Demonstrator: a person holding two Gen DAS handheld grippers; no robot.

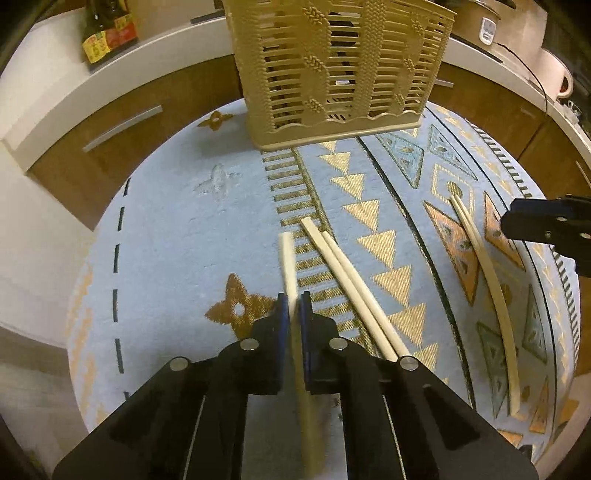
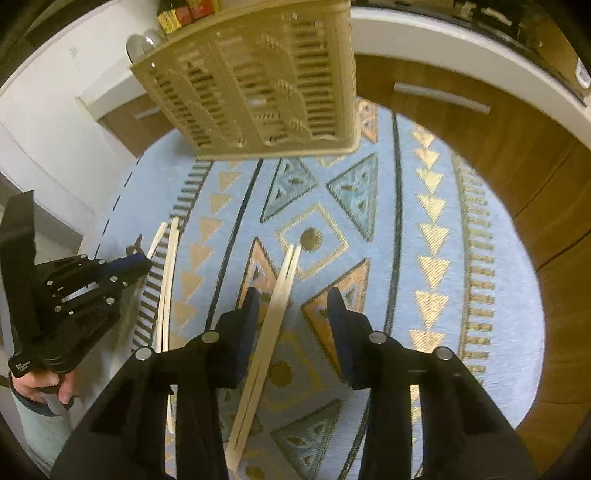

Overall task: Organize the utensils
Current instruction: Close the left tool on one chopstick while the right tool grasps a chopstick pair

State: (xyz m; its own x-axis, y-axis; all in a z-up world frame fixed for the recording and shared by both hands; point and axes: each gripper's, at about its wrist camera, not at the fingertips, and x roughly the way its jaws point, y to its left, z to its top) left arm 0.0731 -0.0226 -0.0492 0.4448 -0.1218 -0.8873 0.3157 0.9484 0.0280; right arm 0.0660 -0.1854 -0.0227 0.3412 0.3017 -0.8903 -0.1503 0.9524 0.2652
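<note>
On the round worktop [image 1: 166,236], covered with a pale blue patterned cloth, a beige slatted utensil basket [image 1: 340,70] is set upright at the far edge. At the near side, one pale chopstick [image 1: 289,266] is clamped between the blue pads of the left hand-held gripper [image 1: 295,306], whose jaws are pressed tight against it; its far end is seen pointing toward the basket. Just to the right of it, a pair of chopsticks [image 1: 343,273] is laid side by side on the cloth, slanting away to the left. Well to the right, a second pair of chopsticks [image 2: 280,295] is laid lengthwise, and the right hand-held gripper [image 2: 293,301] is held over it with the jaws partly spread, the pair lying between the pads and not pressed by them. A hand [image 2: 40,387] is seen beneath the left tool's handle. A sauce bottle [image 1: 107,29] is stood on the far kitchen counter [image 1: 155,48] at the left.
</note>
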